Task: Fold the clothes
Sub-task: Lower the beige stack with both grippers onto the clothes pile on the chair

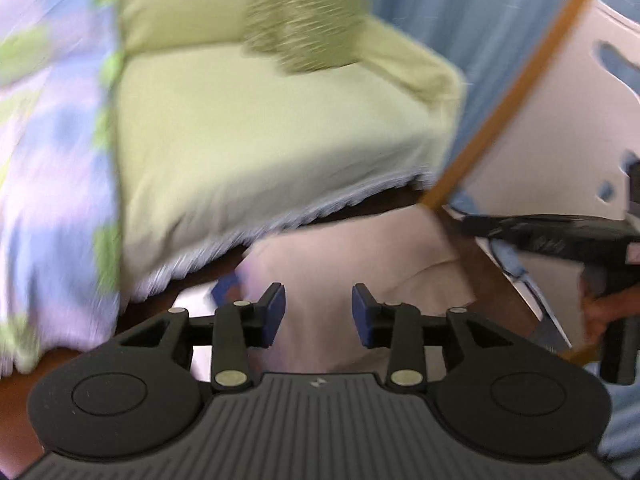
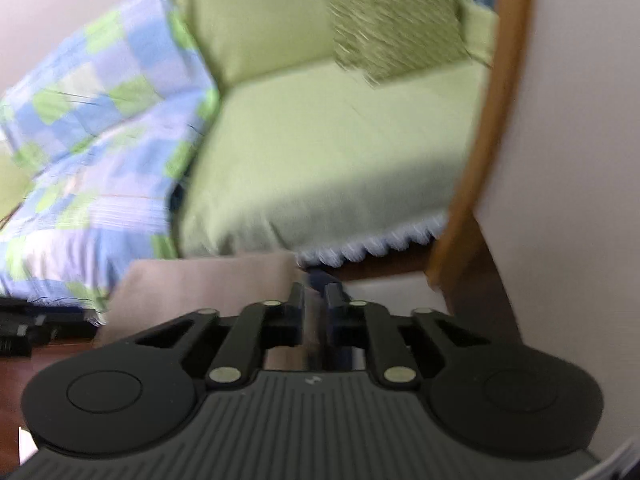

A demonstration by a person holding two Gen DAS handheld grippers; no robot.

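You have one garment in play: a pale pinkish-beige cloth lying on the dark reddish-brown wooden surface just in front of the bed. In your left wrist view it spreads ahead of the tongs and under them; in your right wrist view it shows as a flat folded slab whose long axis runs across the picture, its far edge lying along the foot of the bed. Which end is collar or hem you cannot tell through the blur. Your left gripper has its two blue-padded fingers standing apart, with the cloth showing in the gap and neither pad pressing on it. Your right gripper has its two fingers drawn nearly together, and a thin fold of the same cloth is pinched between them at the cloth's right-hand end. Beyond the garment sits one light green bed cover with a scalloped pale trim along its front edge, and on it one olive-green textured pillow. To the left of the cover lies one checked quilt in blue, lilac and green. At the right stands one white panel with an orange-brown wooden edge.
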